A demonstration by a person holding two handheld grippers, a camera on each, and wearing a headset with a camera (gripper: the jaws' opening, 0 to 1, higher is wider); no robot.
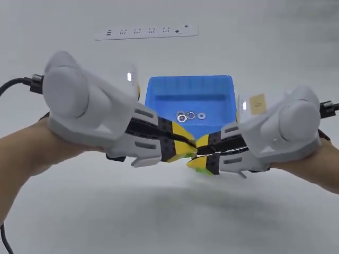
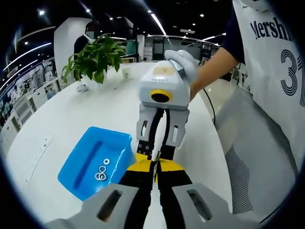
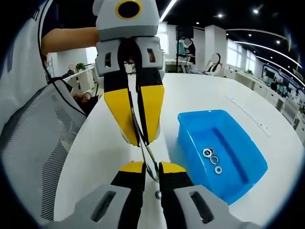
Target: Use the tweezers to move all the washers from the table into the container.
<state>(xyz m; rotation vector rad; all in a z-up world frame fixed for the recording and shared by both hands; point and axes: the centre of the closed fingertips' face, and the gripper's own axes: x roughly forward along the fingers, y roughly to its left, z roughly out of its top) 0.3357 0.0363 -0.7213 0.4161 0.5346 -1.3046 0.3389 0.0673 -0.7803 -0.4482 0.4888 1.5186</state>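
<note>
Fingers [image 3: 153, 107]: left gripper [image 3: 141, 139] and right gripper [image 3: 152, 175] both pinching tweezers [image 3: 148, 160] | white table [image 3: 102, 143] | office room

"Mersh" and "3" on the jersey [image 2: 265, 71]

Left gripper [image 1: 184, 148] and right gripper [image 1: 205, 159] point inward, tips meeting at centre. Both pinch tweezers [image 3: 147, 152], jaws nearly together. Forearms enter from left and right.

The head view looks steeply down from close above the desk [image 1: 159, 211]. The left gripper view faces the right gripper [image 2: 153, 153], the right gripper view the left gripper [image 3: 139, 138]; all share the container [image 1: 212, 100]
</note>
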